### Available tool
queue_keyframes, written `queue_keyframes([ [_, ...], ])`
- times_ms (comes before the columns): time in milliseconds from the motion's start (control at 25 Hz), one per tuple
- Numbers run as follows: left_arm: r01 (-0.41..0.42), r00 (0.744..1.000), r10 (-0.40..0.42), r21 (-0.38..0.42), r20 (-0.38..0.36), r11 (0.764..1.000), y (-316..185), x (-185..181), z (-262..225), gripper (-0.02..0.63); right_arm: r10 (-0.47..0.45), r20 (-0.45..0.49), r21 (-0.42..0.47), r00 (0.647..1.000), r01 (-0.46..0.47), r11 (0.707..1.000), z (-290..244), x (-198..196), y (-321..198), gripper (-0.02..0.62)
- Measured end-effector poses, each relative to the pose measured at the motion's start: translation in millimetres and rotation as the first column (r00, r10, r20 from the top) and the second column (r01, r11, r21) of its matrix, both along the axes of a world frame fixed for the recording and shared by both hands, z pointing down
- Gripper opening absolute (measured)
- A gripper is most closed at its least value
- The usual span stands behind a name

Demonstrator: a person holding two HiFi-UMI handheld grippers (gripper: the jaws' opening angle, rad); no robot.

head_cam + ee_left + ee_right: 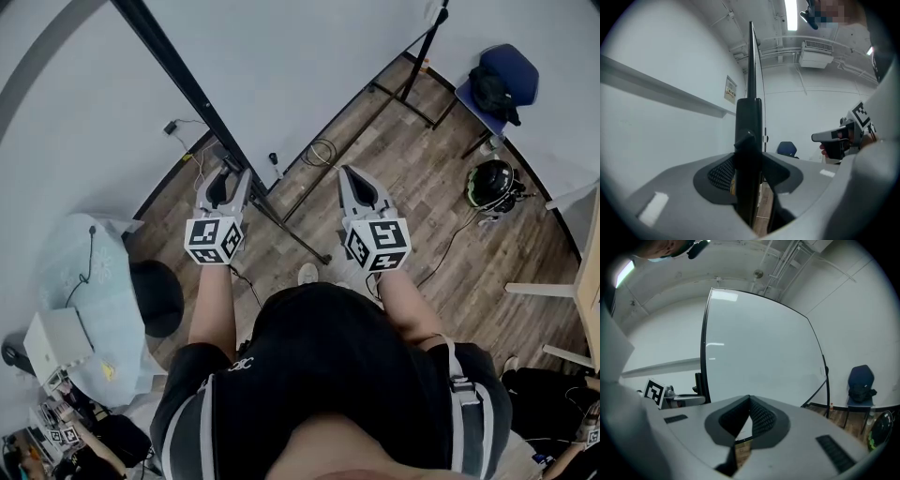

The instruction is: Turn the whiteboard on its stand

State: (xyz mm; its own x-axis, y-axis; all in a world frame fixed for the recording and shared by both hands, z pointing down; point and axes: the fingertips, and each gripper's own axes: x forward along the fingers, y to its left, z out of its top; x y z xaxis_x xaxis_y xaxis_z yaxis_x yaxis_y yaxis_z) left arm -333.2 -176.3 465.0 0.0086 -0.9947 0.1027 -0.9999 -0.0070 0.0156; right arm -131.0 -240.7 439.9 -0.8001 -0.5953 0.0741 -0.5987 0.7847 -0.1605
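The whiteboard [300, 66] stands on its black stand [291, 230]; from the head view I look down along its white face. My left gripper [228, 178] is at the board's black side frame [751, 117], and the left gripper view shows that frame edge-on, clamped between the jaws of this gripper [749, 161]. My right gripper [352, 178] is held about a shoulder's width to the right, pointing at the board's face [759, 348]. Its fingertips meet at the tip of the gripper [749, 398] with nothing between them. Each gripper shows in the other's view: right gripper [834, 138], left gripper [684, 400].
A blue chair [497, 84] with a black bag and a dark helmet [490, 183] are at the far right on the wood floor. Cables [322, 152] lie near the stand's feet. A round table [84, 281] with a laptop and a black stool [155, 295] are at my left.
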Motion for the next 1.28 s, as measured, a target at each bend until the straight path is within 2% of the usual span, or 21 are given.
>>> queue_keyframes([
  [280,0.036,0.999,-0.036,0.002,-0.005,0.999,5,-5,0,0.183,-0.031,0.004,0.007,0.999,0.031,0.999,-3,-13,6,0.005],
  [480,0.126,0.992,-0.126,-0.039,-0.016,0.991,14,-7,8,0.178,-0.05,0.005,-0.005,0.999,0.05,0.999,0,-21,8,0.005],
  [600,0.187,0.982,-0.187,-0.007,-0.004,0.982,28,-5,0,0.176,-0.067,0.005,-0.007,0.998,0.067,0.998,2,-26,11,0.005],
  [640,0.206,0.979,-0.206,0.022,0.004,0.978,34,-3,-9,0.163,-0.072,0.005,-0.008,0.997,0.072,0.997,2,-28,12,0.005],
  [680,0.222,0.975,-0.223,0.054,0.014,0.973,41,-1,-19,0.121,-0.076,0.005,-0.01,0.997,0.076,0.997,3,-29,13,0.005],
  [760,0.242,0.968,-0.248,0.111,0.044,0.964,49,7,-39,0.009,-0.08,0.005,-0.013,0.997,0.08,0.997,4,-31,14,0.005],
  [800,0.241,0.966,-0.25,0.128,0.058,0.962,51,12,-47,0.009,-0.081,0.005,-0.014,0.997,0.081,0.997,4,-31,14,0.005],
  [880,0.218,0.972,-0.228,0.143,0.056,0.965,50,24,-61,0.009,-0.079,0.008,-0.012,0.997,0.079,0.997,4,-31,14,0.005],
  [1040,0.13,0.991,-0.132,0.123,0.009,0.984,35,51,-65,0.009,-0.045,0.027,-0.009,0.999,0.046,0.999,0,-21,11,0.005],
  [1280,0.039,0.998,-0.037,0.059,-0.048,0.997,0,80,-40,0.009,0.075,0.04,0.043,0.996,-0.077,0.996,-8,14,1,0.005],
])
